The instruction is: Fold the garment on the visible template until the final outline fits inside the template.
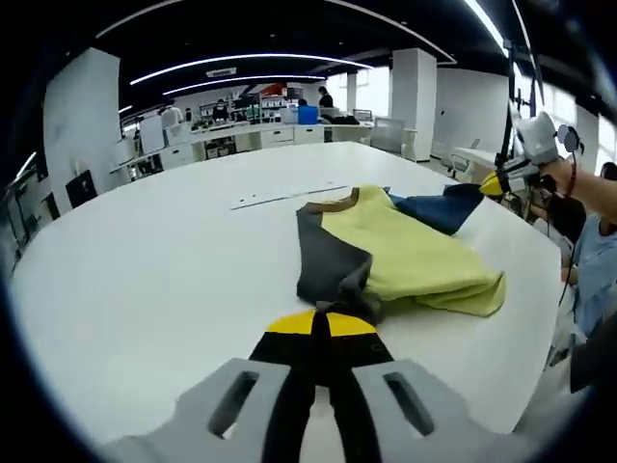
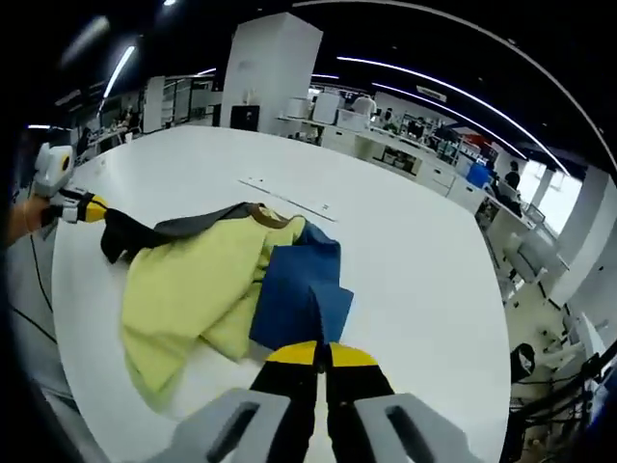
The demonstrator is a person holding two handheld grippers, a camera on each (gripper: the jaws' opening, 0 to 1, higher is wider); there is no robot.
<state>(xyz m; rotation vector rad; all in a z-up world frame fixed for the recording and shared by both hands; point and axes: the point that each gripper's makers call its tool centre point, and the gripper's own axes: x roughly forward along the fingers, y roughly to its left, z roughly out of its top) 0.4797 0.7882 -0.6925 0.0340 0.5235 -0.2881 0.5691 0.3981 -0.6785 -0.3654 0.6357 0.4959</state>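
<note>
Barely begun: garment lying rumpled on the white table, left gripper pinching its grey sleeve, right gripper pinching its blue sleeve, jaws closed on cloth; no folds yet, template outline not discernible.

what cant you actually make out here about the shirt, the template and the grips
- Template: no outline made out on the white table in either view; the thin strip is too small to read.
- Garment: bunched, so its underside and full shape are hidden by its own folds.
- Left gripper: jaws closed on the dark sleeve.
- Right gripper: closed on the blue sleeve.
</note>
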